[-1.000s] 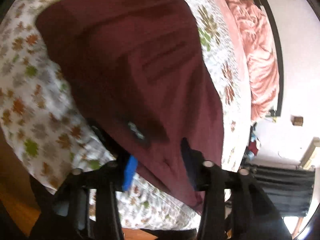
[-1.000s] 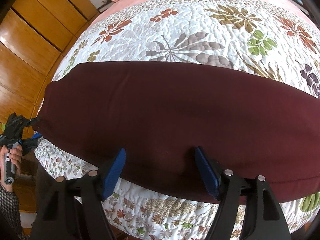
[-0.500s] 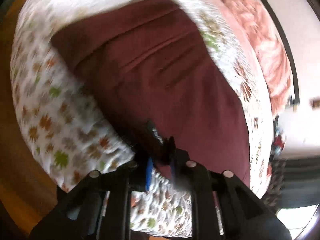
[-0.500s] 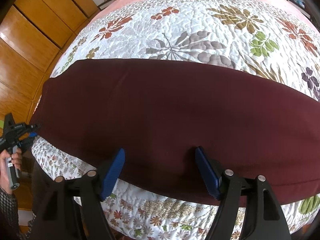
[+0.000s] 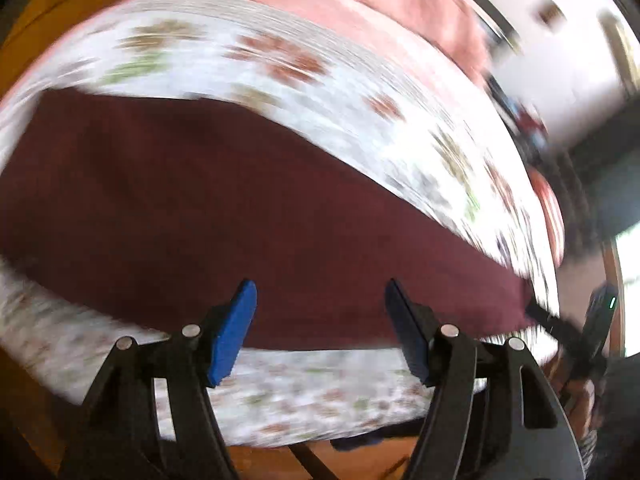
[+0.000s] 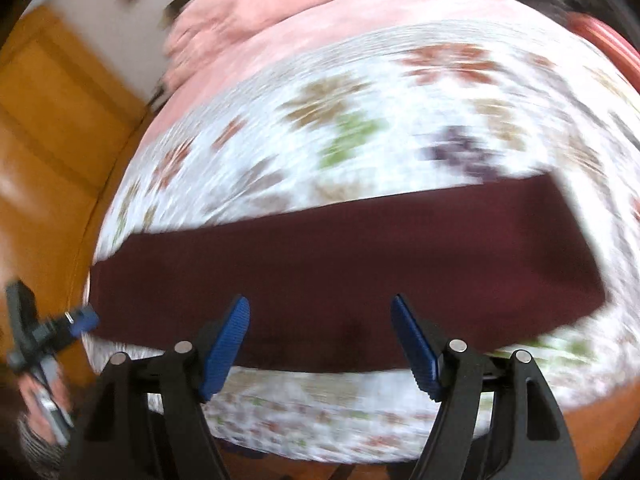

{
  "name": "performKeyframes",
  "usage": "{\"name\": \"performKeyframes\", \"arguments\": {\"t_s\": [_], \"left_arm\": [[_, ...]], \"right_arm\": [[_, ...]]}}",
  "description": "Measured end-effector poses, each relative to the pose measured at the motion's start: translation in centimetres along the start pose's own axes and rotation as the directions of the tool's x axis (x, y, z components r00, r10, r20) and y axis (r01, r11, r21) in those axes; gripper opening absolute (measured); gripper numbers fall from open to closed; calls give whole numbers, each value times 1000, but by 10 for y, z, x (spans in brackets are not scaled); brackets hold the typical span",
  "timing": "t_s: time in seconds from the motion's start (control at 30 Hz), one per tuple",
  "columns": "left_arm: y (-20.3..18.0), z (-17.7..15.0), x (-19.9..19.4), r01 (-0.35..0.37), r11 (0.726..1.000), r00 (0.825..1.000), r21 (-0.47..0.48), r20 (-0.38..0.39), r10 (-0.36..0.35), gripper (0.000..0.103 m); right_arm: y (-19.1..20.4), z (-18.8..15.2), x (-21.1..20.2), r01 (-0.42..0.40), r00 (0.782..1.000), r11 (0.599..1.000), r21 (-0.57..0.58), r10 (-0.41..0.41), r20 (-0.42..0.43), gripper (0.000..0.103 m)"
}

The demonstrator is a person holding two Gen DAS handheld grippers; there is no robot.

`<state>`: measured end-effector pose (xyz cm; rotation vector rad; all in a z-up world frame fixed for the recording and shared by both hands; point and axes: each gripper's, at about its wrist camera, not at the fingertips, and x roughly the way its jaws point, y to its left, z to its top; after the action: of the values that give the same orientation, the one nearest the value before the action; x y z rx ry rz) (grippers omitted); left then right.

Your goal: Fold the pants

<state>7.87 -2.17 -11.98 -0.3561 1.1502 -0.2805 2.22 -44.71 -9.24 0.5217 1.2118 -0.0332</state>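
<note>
Spread over the bed, a white quilted bedspread with leaf prints [image 6: 360, 128] is carrying the long, dark maroon fabric pants [image 6: 340, 264], lying flat as a lengthwise-folded band near the front edge. Both claws are hovering above it, holding nothing: the left claw [image 5: 320, 328] is opening, the right claw [image 6: 320, 340] is standing wide. Next, I judge, each needs to be gripping an end for a crosswise fold.

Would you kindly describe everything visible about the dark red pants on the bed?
The pants are dark maroon, of smooth matte cloth, and lie flat in a long folded band across the flowered quilt, near its front edge. One short end is cut square; no wrinkles show through the blur. Neither tool grips them: the left tool, its jaws opening, and the right tool both hover over the near edge.
</note>
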Motion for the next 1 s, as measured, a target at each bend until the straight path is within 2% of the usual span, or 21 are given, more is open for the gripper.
{"name": "performKeyframes", "arguments": {"t_s": [0.1, 0.2, 0.27, 0.3, 0.4, 0.47, 0.53, 0.63, 0.8, 0.83, 0.87, 0.9, 0.93, 1.0], "left_arm": [[-37, -2, 42, 29, 996, 997, 90, -74, -22, 66], [-70, -4, 83, -10, 983, 994, 184, -102, 29, 66], [-79, -11, 107, -59, 975, 984, 216, -150, 92, 66], [-75, -15, 122, -80, 974, 971, 210, -203, 123, 65], [-77, -19, 118, -89, 973, 976, 215, -175, 128, 66], [-82, -17, 110, -75, 977, 980, 201, -165, 109, 66], [-86, -15, 107, -48, 978, 984, 202, -161, 82, 68], [-91, -17, 107, -45, 970, 984, 239, -156, 84, 69], [-89, -17, 123, -38, 980, 982, 196, -174, 72, 69], [-88, -17, 122, -34, 980, 982, 196, -174, 69, 69], [-87, -17, 121, -27, 980, 982, 196, -177, 62, 70], [-85, -18, 120, -25, 981, 982, 194, -177, 60, 70], [-84, -18, 119, -23, 982, 983, 187, -176, 56, 71], [-79, -16, 116, -16, 986, 983, 166, -177, 45, 72]], "right_arm": [[-59, -3, -31, 72, 996, 990, 120, -77, 42, 74], [-105, -12, -48, 88, 994, 971, 223, -101, 49, 74], [-128, -18, -53, 59, 995, 958, 279, -77, 55, 75], [-137, -22, -52, 21, 997, 951, 309, -41, 58, 75], [-148, -31, -40, -91, 995, 927, 364, 72, 65, 75], [-152, -35, -27, -125, 992, 911, 393, 112, 56, 75], [-153, -37, -14, -118, 993, 901, 417, 110, 43, 75], [-157, -33, -3, -137, 990, 888, 439, 115, 75, 78], [-168, -23, 8, -152, 987, 879, 451, 111, 117, 79], [-169, -22, 10, -159, 985, 877, 452, 110, 134, 77], [-171, -20, 9, -164, 983, 878, 450, 108, 146, 66], [-169, -18, 8, -167, 981, 884, 436, 104, 164, 39], [-169, -16, 5, -183, 977, 889, 421, 115, 182, 30], [-162, -11, 2, -244, 963, 885, 396, 172, 208, 25]]}}
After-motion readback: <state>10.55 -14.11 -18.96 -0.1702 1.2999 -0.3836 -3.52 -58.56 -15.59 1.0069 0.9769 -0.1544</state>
